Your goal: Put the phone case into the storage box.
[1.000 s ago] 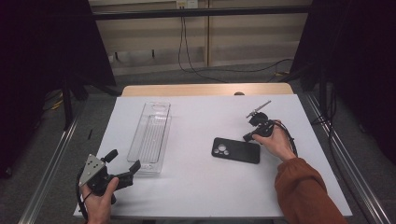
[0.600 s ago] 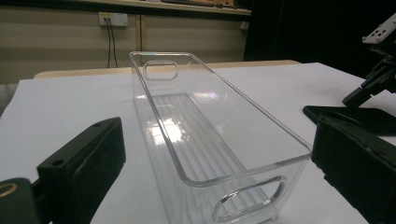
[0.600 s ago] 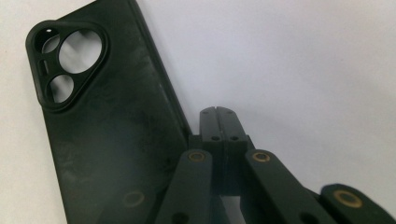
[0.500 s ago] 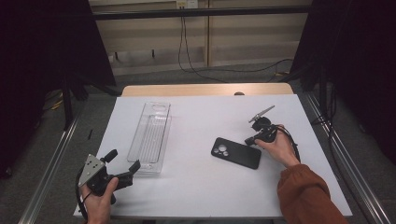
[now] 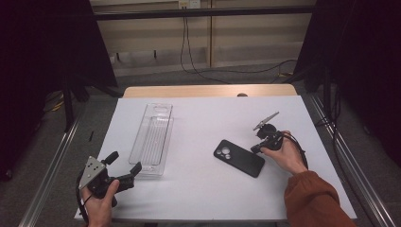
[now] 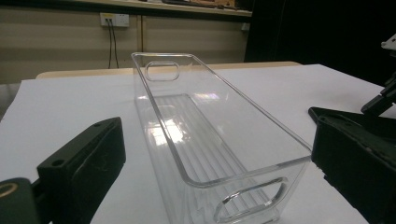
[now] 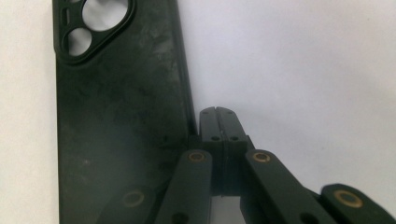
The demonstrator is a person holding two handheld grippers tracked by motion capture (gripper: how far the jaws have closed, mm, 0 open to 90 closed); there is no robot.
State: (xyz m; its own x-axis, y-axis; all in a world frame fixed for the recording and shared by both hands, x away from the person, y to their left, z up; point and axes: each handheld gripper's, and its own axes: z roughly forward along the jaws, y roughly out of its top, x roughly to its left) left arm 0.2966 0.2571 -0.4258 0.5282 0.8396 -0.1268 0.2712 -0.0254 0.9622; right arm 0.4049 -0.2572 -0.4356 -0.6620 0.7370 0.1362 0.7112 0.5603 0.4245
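Observation:
A black phone case [image 5: 239,157] with round camera cut-outs lies flat on the white table [image 5: 198,118], right of centre. My right gripper [image 5: 255,150] is shut, its tips down at the case's right long edge. In the right gripper view the two jaws of the right gripper [image 7: 217,116] are pressed together with nothing between them, right beside the phone case [image 7: 121,116]. At the front left my left gripper [image 5: 125,161] is held open just short of the near end of a clear plastic tray [image 5: 153,137]. The left gripper [image 6: 215,123] frames that empty tray [image 6: 210,140].
Metal rails [image 5: 52,165] run along both sides of the table. A wooden strip [image 5: 208,91] borders its far edge, with cables on the floor behind. A person's orange sleeve [image 5: 312,201] comes in at the bottom right.
My right gripper has shifted to the right and a little nearer, still shut. The phone case has turned slightly, its right end now nearer. The left gripper has stayed put.

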